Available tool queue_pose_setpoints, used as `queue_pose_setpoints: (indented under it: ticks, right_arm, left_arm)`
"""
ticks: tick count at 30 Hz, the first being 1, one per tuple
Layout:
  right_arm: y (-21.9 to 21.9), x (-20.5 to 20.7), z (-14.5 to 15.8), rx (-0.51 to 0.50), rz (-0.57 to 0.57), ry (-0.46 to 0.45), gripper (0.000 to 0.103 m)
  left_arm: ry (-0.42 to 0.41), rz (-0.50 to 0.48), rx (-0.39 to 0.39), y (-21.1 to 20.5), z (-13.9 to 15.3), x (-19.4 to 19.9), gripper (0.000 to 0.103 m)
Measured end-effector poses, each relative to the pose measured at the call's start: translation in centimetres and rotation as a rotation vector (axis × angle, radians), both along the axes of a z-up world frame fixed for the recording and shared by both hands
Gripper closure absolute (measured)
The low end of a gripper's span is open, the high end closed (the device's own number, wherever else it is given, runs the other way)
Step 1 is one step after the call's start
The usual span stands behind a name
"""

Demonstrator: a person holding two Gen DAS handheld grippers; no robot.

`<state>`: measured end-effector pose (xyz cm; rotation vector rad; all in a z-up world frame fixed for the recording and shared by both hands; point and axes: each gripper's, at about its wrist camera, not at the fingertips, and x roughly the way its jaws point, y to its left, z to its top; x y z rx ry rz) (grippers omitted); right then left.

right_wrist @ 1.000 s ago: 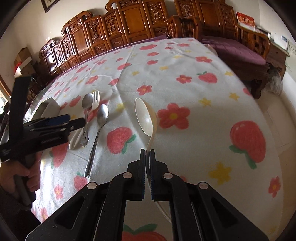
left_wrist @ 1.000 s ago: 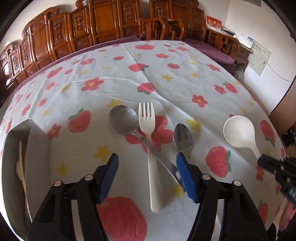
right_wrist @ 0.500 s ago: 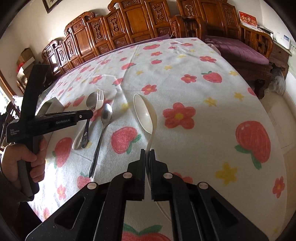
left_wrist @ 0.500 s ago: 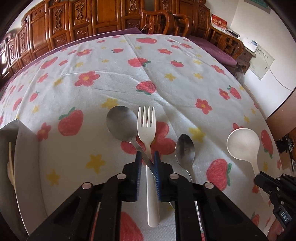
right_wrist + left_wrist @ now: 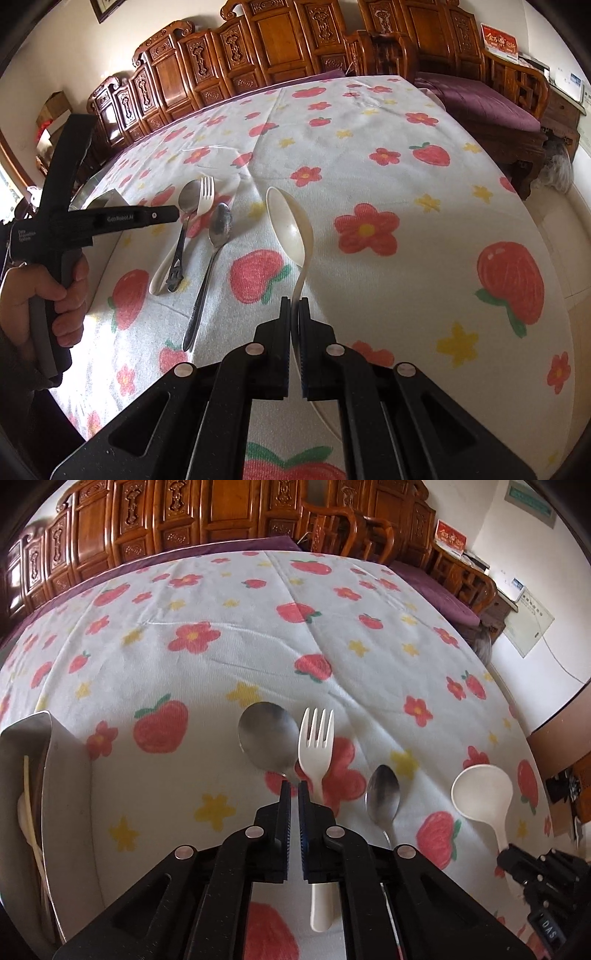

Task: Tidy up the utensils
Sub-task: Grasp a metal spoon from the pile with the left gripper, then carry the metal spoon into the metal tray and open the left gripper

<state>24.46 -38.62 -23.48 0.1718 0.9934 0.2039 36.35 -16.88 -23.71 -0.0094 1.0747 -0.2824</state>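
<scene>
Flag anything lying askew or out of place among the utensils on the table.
The large metal spoon and white plastic fork overlap: their handles cross, while the small metal spoon lies apart. Nothing looks spilled or broken.

Tablecloth (image 5: 229, 672): matt woven cloth, creased | large spoon (image 5: 267, 734): brushed metal, dull sheen | small spoon (image 5: 383, 797): shiny metal | fork (image 5: 316, 738): matt white plastic | ladle (image 5: 290, 225): glossy cream plastic | chairs (image 5: 280, 44): carved varnished wood
</scene>
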Motion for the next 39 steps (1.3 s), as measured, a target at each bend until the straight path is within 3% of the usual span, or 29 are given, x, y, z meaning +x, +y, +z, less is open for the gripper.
queue_pose_setpoints:
  ticks: [4,6,10,19,24,30,39]
  right_arm:
    - [-0.1,0.0,-0.1,0.000,-0.004,0.005,0.098]
    - [-0.2,0.0,-0.1,0.001,-0.005,0.004,0.098]
    - [-0.2,-0.1,-0.1,0.003,-0.006,0.003,0.098]
    - [-0.2,-0.1,0.0,0.006,-0.005,0.001,0.098]
    - [-0.3,-0.1,0.1,0.010,-0.005,0.000,0.098]
    - [-0.4,0.0,0.3,0.011,-0.008,-0.003,0.098]
    - [0.4,-0.1,0.4,-0.003,0.013,-0.008,0.098]
  left_arm:
    - [0.035,0.000,-0.001,-0.7,-0.6,0.4,0.096]
    - [0.039,0.005,0.011,-0.9,-0.9,0.5,0.088]
    - [0.034,0.008,0.023,-1.0,-1.0,0.5,0.087]
    - [0.058,0.015,-0.013,-0.5,-1.0,0.7,0.093]
    - [0.060,0.019,0.047,-0.5,-1.4,0.8,0.092]
    - [0.043,0.013,0.090,-0.4,-1.4,0.7,0.098]
    - [-0.012,-0.016,0.108,1.0,0.2,-1.0,0.098]
